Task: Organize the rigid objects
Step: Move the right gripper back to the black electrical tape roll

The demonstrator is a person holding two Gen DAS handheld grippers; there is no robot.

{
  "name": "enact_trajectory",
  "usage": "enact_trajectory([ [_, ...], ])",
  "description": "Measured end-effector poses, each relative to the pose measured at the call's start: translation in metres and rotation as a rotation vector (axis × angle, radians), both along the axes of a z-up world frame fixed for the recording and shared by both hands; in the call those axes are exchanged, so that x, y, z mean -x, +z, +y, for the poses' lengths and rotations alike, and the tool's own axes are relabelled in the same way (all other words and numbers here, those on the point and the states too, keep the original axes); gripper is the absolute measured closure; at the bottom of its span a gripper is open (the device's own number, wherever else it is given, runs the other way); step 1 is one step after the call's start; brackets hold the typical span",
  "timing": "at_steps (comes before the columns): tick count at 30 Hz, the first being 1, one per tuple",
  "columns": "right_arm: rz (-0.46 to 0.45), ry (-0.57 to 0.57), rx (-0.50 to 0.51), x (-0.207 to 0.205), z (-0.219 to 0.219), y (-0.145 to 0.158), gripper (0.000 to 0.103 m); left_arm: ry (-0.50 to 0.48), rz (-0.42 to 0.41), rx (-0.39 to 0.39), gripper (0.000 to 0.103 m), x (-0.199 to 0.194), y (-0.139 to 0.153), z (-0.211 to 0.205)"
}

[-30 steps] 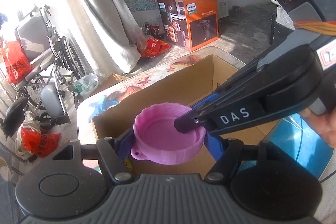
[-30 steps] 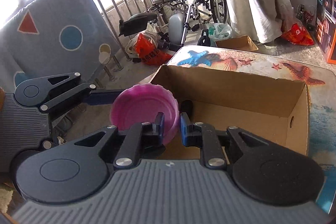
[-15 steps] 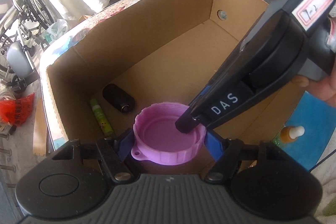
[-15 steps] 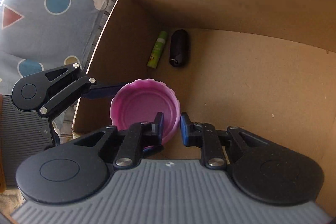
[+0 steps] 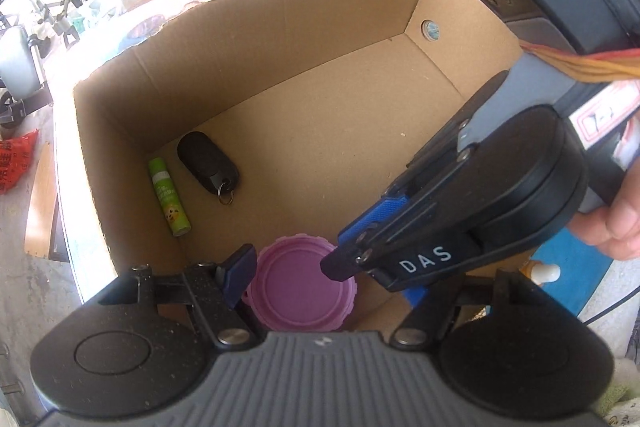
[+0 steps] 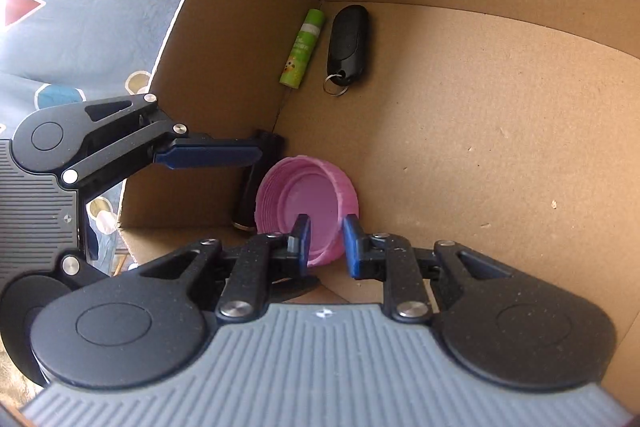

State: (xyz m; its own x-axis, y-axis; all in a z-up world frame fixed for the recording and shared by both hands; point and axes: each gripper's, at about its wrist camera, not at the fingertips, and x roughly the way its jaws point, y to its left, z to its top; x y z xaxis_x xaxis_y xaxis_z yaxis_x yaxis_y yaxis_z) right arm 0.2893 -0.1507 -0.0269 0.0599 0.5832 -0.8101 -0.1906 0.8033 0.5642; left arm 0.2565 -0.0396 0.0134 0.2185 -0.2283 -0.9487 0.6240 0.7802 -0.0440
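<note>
A pink ribbed lid (image 5: 298, 287) (image 6: 308, 201) lies open side up on the floor of a cardboard box (image 5: 320, 39) (image 6: 500, 115), at its near corner. My left gripper (image 5: 326, 279) is open, its blue fingers spread either side of the lid and clear of it. My right gripper (image 6: 325, 239) is open, its fingers astride the lid's near rim without gripping it. In the left wrist view the right gripper's tip (image 5: 340, 265) hangs over the lid.
A green tube (image 5: 170, 197) (image 6: 302, 47) and a black key fob with a ring (image 5: 208, 161) (image 6: 348, 45) lie in the box's far corner. A small black cylinder (image 6: 248, 195) lies by the lid. A bottle (image 5: 542, 271) stands outside the box on blue cloth.
Both grippers carried the lid down into the box and opened. The lid now rests on the box floor, let go by both.
</note>
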Motion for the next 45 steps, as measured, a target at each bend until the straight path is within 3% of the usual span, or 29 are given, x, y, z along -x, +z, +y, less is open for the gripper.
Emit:
enact_trajectory([
  [3,-0.054,-0.041,-0.035,0.008,-0.013,0.018,0.083,0.035,-0.022,0.052,0.027,0.004,0.014,0.005],
  [7,-0.166,-0.096,-0.073,0.033,-0.035,0.051,0.076,0.059,-0.065,0.181,0.018,0.015,0.045,0.005],
  [14,-0.473,-0.226,-0.093,0.129,-0.092,0.121,0.074,0.072,-0.208,0.344,0.015,0.064,0.096,0.005],
  [18,-0.597,-0.321,-0.115,0.192,-0.122,0.136,0.073,0.093,-0.275,0.413,0.013,0.096,0.105,0.013],
  [21,-0.652,-0.39,-0.109,0.234,-0.132,0.128,0.07,0.116,-0.311,0.423,0.012,0.126,0.098,0.019],
  [27,-0.612,-0.472,-0.069,0.281,-0.116,0.069,0.068,0.169,-0.276,0.386,0.012,0.169,0.053,0.025],
  [34,-0.487,-0.445,-0.037,0.282,-0.065,0.0,0.068,0.272,-0.257,0.283,0.012,0.197,0.006,0.041],
  [38,-0.479,-0.389,0.003,0.281,-0.04,-0.013,0.068,0.28,-0.239,0.242,0.012,0.202,-0.011,0.041],
  [45,-0.499,-0.333,0.054,0.269,-0.016,-0.008,0.068,0.219,-0.263,0.168,0.012,0.217,-0.038,0.027],
])
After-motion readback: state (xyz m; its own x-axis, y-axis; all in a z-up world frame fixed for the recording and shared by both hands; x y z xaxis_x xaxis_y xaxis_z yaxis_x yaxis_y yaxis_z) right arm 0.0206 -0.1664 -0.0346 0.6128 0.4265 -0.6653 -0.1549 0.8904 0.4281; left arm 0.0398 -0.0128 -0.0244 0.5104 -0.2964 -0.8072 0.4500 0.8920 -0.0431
